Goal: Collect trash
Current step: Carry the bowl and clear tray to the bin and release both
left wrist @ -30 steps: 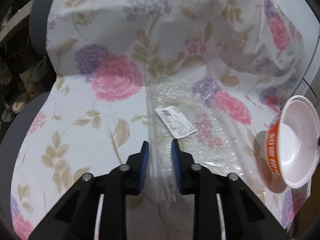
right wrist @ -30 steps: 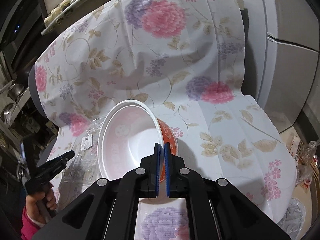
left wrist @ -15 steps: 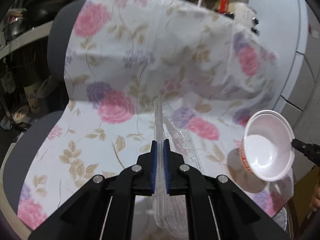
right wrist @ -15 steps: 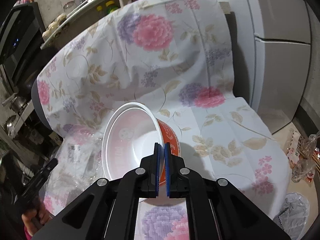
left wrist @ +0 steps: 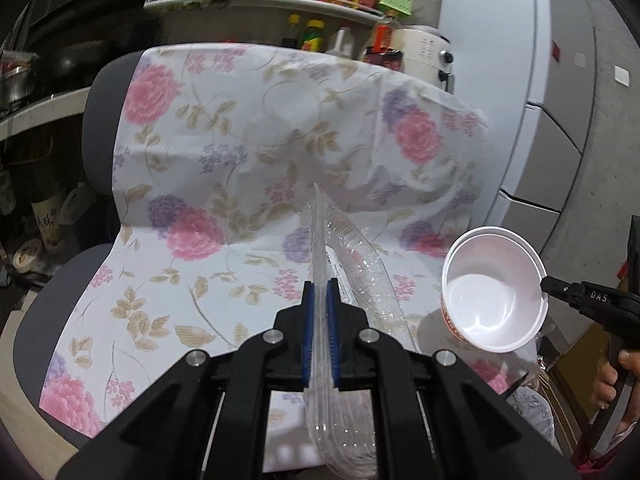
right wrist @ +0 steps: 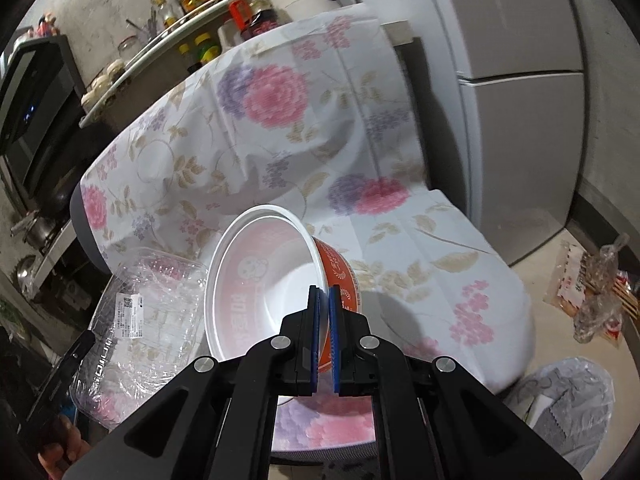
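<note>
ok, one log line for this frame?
left gripper: shut on clear tray | right gripper: shut on noodle bowl rim | both lifted off chair

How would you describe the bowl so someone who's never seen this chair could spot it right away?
Find the chair draped in the floral cloth. Above its seat the right gripper pinches the rim of a tilted bowl. Unlike the clear plastic container beside it, the bowl is opaque, white inside and orange-red outside.

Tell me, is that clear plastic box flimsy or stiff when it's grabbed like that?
Probably flimsy: the clear plastic box looks thin and creased where the left gripper pinches its edge. Likely very light, since one edge grip holds it up.
</note>
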